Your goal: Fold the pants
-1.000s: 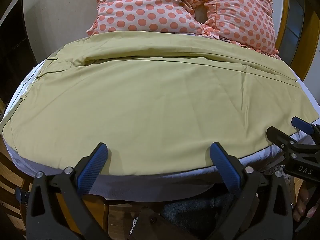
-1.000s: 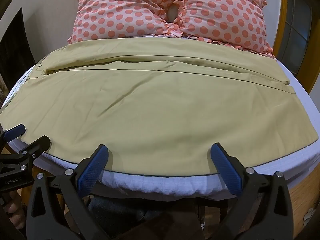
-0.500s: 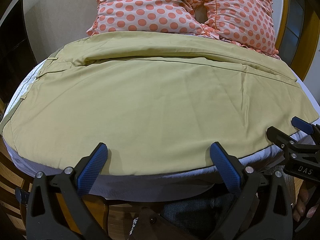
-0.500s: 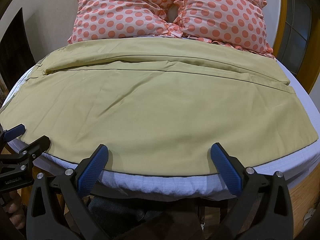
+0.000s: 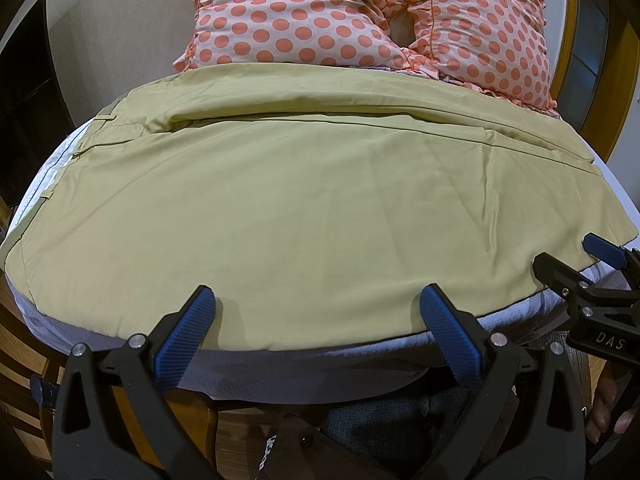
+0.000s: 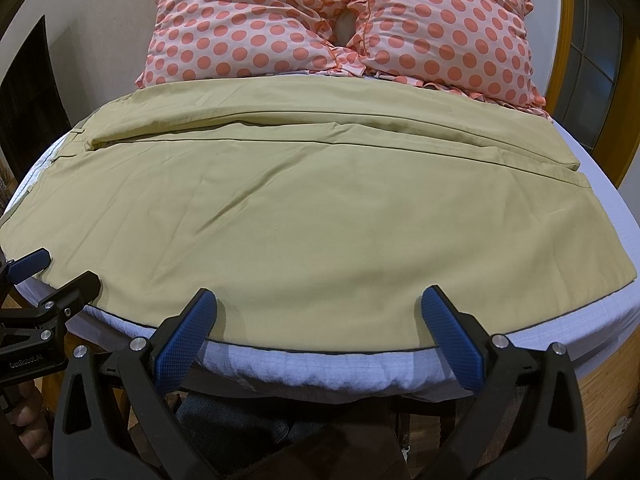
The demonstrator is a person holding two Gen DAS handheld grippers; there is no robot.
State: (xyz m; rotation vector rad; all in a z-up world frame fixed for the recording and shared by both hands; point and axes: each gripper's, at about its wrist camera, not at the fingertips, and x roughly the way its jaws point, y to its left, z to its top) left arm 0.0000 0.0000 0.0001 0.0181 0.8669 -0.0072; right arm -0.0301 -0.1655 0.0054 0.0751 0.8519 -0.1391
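Khaki pants (image 5: 312, 208) lie flat sideways across the bed, waistband at the left, leg hems at the right; they also show in the right wrist view (image 6: 288, 216). The far leg is folded over along the back. My left gripper (image 5: 318, 306) is open and empty, fingertips over the pants' near edge. My right gripper (image 6: 320, 308) is open and empty at the near edge too. Each gripper shows in the other's view, the right one (image 5: 576, 264) at the right and the left one (image 6: 60, 272) at the left.
Two pink polka-dot pillows (image 5: 320, 20) (image 6: 448, 28) lie at the head of the bed behind the pants. A white sheet (image 6: 320, 372) covers the mattress. Wooden bed frame and door frame (image 6: 560, 40) at the right; dark furniture at the left.
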